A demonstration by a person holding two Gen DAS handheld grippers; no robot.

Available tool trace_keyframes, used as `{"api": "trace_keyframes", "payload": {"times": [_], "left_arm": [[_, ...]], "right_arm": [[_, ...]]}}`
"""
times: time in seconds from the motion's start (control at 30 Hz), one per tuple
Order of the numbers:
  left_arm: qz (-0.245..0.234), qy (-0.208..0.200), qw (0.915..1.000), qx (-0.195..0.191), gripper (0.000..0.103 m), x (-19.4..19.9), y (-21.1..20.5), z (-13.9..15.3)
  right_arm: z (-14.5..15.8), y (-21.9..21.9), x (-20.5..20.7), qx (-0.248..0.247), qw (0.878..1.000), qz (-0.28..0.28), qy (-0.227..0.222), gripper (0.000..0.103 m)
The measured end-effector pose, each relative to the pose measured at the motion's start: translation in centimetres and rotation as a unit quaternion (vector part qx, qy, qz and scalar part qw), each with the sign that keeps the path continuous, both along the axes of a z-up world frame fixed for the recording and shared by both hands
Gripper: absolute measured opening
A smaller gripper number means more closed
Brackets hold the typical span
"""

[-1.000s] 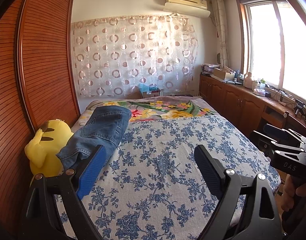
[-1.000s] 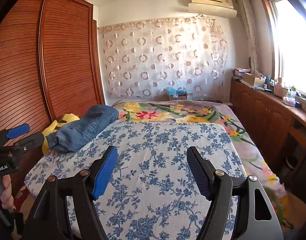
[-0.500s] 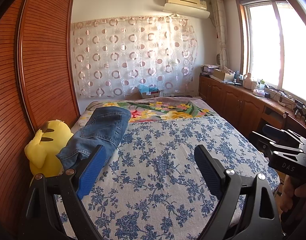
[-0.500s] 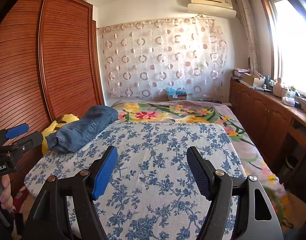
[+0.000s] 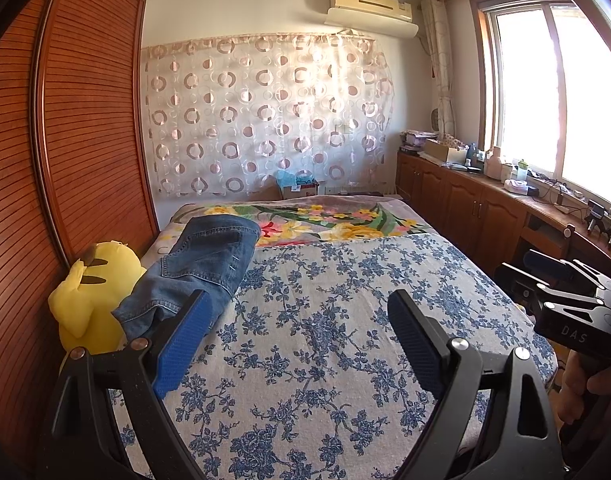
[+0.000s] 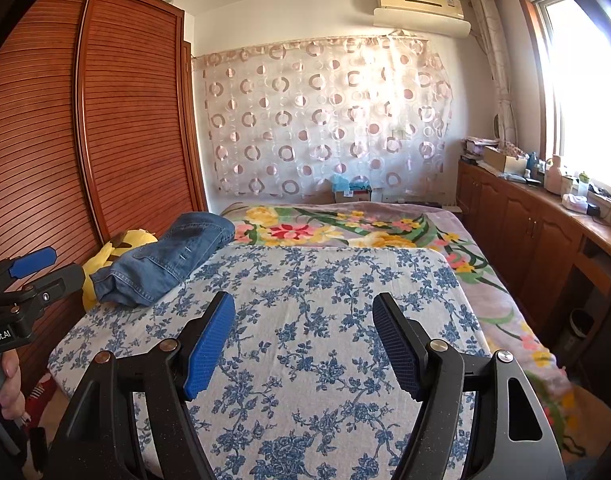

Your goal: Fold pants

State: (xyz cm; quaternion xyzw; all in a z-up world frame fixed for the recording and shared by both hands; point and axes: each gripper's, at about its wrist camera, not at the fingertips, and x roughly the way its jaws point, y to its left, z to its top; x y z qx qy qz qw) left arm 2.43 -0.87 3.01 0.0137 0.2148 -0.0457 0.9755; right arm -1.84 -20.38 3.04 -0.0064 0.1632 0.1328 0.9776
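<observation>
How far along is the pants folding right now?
The jeans lie bunched at the bed's left edge against the yellow plush toy, so no tidy fold shows. Both the left gripper and right gripper are open and empty. Grasping, spreading and folding remain.

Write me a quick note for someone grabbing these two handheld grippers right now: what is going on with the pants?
Left gripper: open, empty, above the blue-flowered bedspread.
Right gripper: open, empty, also above the bedspread.
Jeans: in a folded bundle at the bed's left edge, leaning against the yellow plush toy by the wardrobe.
Done: they look folded already, and neither gripper is touching them.
Left: probably nothing but checking that the fold is tidy.
</observation>
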Motion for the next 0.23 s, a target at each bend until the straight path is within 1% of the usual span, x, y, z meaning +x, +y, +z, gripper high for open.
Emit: {"api": "trace_keyframes", "payload": {"times": [0.23], "left_arm": [[0.000,0.000,1.0000,0.001,0.090,-0.02,0.02,-0.05]], "right_arm": [[-0.01,0.20,-0.10,-0.001,1.000,-0.002,-0.001,0.073]]}}
